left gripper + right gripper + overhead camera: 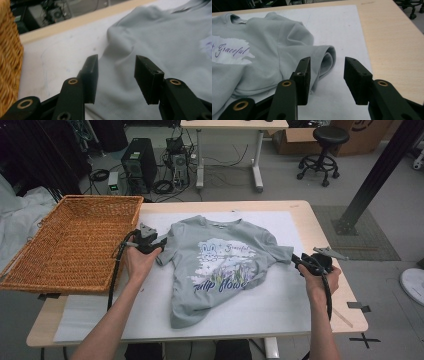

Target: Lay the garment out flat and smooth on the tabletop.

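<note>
A grey-green T-shirt (220, 265) with a rabbit and flower print lies face up on a white mat (280, 305), slightly rumpled. My left gripper (162, 242) rests at the shirt's left sleeve. In the left gripper view its jaws (116, 60) stand apart over the sleeve fabric (155, 37) without pressing it. My right gripper (295, 259) is at the shirt's right sleeve. In the right gripper view it (327, 61) is open, the folded sleeve cuff (325, 58) lies by its left jaw, and bare mat shows in the gap.
A large wicker basket (75, 240) sits at the table's left, close to my left hand, and its wall (7, 62) shows in the left gripper view. Bare wooden table (330, 245) borders the mat on the right. Beyond the table stand a computer tower (140, 162) and a stool (325, 150).
</note>
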